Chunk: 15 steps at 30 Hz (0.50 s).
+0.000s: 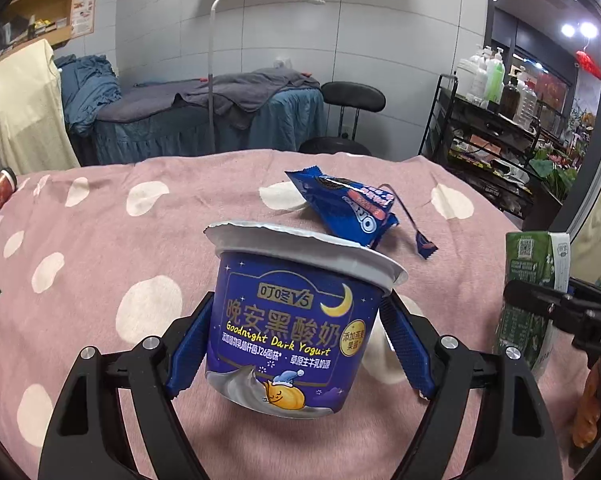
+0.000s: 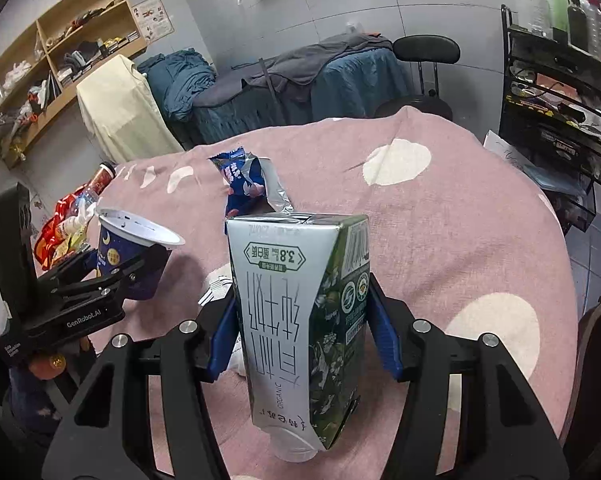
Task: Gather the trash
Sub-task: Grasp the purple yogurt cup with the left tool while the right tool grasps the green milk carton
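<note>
The left gripper (image 1: pixel 296 344) is clenching a blue yogurt cup (image 1: pixel 288 328) between its two blue pads; the cup, with its foil lid on top, is being held a little tilted above the pink blanket with white dots (image 1: pixel 100 248). The right gripper (image 2: pixel 302 336) is grasping a green and silver milk carton (image 2: pixel 300 320), which is standing upside down between the pads, its printed text reversed. Just behind the yogurt cup, a torn blue Oreo wrapper (image 1: pixel 348 208) is lying on the blanket. To the left of the yogurt cup, at the blanket's edge, a heap of colourful snack packets and bottles (image 2: pixel 68 228) is lying.
</note>
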### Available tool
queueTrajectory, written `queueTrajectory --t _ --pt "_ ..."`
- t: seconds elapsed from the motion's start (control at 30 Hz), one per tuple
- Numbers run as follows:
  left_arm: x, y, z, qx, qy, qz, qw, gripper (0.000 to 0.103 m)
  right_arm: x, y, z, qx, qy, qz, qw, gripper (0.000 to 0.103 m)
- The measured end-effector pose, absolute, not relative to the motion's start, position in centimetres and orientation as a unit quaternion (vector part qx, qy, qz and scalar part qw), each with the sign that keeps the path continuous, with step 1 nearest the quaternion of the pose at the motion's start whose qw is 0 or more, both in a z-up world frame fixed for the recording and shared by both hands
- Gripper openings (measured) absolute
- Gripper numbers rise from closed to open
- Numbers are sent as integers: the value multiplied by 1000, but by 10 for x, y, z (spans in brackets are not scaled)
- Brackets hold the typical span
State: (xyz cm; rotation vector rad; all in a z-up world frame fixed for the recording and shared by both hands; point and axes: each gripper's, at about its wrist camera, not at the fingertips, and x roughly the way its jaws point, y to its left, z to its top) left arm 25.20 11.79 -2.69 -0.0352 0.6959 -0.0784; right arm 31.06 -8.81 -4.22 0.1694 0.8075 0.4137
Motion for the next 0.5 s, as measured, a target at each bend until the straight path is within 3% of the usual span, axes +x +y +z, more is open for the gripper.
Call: queueTrajectory --t 0.5 --pt "179 91 -4 -43 284 -77 955 80 236 -139 -10 116 337 201 912 58"
